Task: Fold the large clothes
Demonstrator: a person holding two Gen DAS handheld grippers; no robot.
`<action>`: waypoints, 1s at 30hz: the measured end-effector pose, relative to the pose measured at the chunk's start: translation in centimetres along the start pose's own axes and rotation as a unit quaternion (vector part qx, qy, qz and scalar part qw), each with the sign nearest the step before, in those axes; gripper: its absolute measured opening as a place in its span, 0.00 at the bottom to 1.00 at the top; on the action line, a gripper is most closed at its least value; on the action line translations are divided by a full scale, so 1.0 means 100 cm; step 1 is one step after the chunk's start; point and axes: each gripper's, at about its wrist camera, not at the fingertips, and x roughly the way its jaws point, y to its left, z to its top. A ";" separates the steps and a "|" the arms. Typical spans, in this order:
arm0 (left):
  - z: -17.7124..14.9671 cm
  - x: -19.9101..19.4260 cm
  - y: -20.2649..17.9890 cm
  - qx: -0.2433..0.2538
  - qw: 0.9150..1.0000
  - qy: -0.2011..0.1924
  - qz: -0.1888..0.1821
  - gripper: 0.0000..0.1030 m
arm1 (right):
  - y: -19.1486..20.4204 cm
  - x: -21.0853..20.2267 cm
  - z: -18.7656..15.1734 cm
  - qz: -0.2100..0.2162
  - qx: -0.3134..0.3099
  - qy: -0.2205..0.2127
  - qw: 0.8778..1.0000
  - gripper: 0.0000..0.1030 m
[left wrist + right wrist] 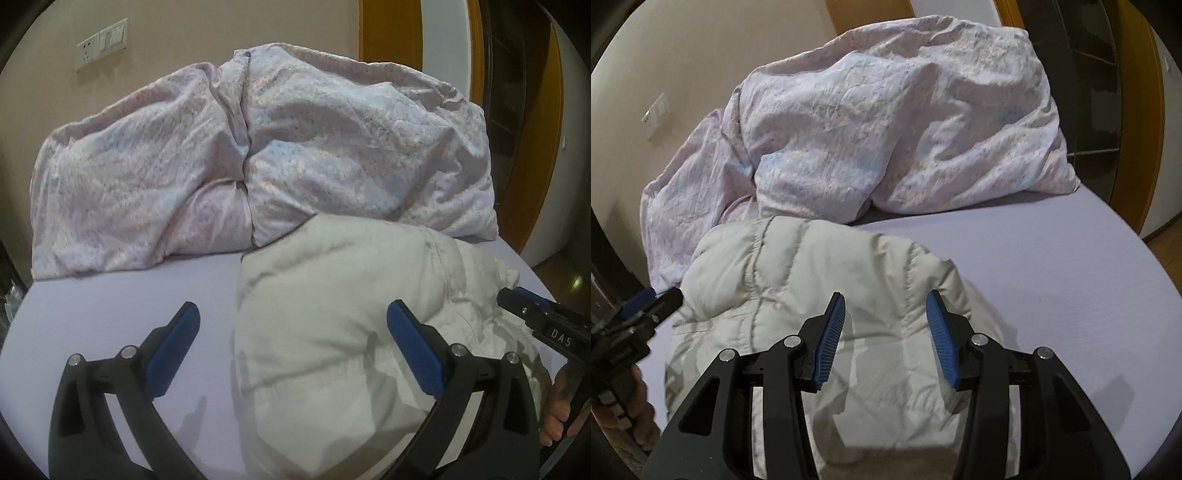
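The left claw (293, 332) stood spread wide above the bed (129, 295), gripping nothing: one blue pad hung over bare lilac sheet and the other over the near edge of the pale puffy jacket (332, 295), neither of them pressing on it. The right claw (885, 321) was likewise released, its ribbed pads parted about halfway and poised above the middle of the jacket (820, 266) with cloth showing between them but not pinched. Each claw showed at the margin of the other's view, one to either side of the garment, which suits a two-handed fold in which each side is taken up at once.

The jacket lay bunched in a rounded heap on the near part of the bed, its quilted seams running away from the cameras. It looked loosely doubled over rather than flat, so I judged the folding to be partway at most, though no clean edges could be made out. Behind it a rumpled floral duvet (240, 166) was piled against the wall, its front touching the jacket's far edge; pushed back there, it left open sheet for the work. Both claws pointed downward at a slant, well placed to come down on the padding.
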 end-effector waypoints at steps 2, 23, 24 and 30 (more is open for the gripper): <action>0.001 0.006 -0.004 0.009 1.000 0.006 0.005 0.98 | 0.000 0.004 -0.002 -0.014 -0.009 -0.001 1.000 0.46; -0.015 0.041 -0.033 0.032 0.999 0.018 0.007 0.98 | -0.015 0.031 -0.021 -0.023 -0.007 0.002 1.000 0.48; -0.016 0.042 -0.033 0.032 0.999 0.018 0.008 0.98 | -0.015 0.032 -0.021 -0.022 -0.006 0.003 1.000 0.48; -0.018 0.048 -0.032 0.030 0.999 0.021 0.005 0.98 | -0.019 0.037 -0.024 -0.016 0.000 0.003 1.000 0.49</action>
